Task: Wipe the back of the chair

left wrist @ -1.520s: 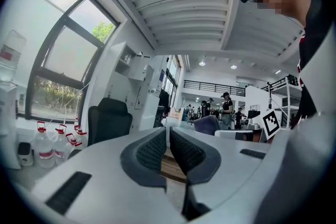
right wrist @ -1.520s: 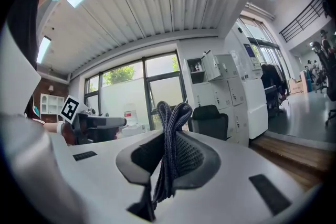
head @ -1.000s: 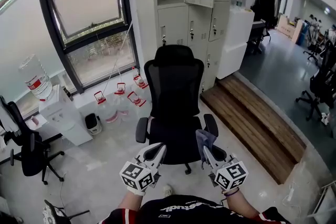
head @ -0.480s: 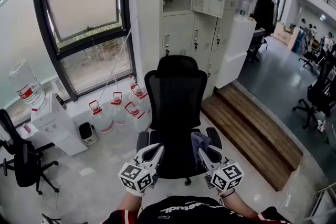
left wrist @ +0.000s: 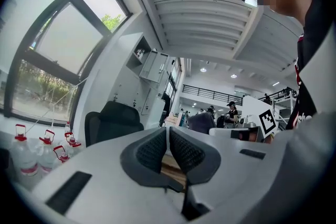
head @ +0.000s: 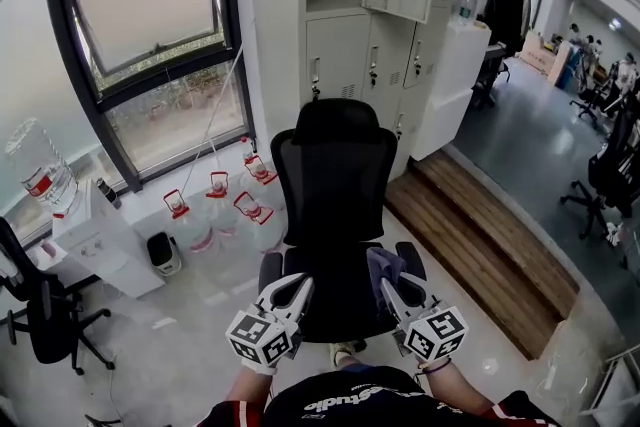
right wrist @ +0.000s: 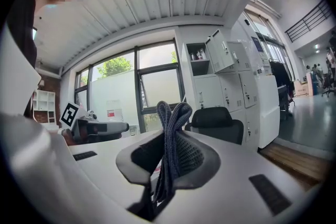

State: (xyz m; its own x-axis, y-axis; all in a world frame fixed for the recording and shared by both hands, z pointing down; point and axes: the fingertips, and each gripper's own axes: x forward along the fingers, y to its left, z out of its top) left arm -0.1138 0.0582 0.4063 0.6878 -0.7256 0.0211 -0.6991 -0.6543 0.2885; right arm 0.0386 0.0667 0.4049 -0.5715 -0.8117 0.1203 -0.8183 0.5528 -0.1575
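Right gripper view: right tool (right wrist: pixel 169 150) clamped on cloth (right wrist: pixel 170 115), soft, limp, held mid-fold. Left tool (left wrist: pixel 168 147) has jaws together, empty. Chair (head: pixel 335 177) at 12 o'clock; its mesh back probably gives.

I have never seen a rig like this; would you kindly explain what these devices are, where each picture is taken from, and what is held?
No robot here: a person holds a two-jaw gripper in each hand. The wide picture comes from a camera on the person's head; the other two from cameras riding on each gripper. The left gripper is shut and empty. The right gripper is shut on a grey cloth. A black office chair stands ahead on the floor.
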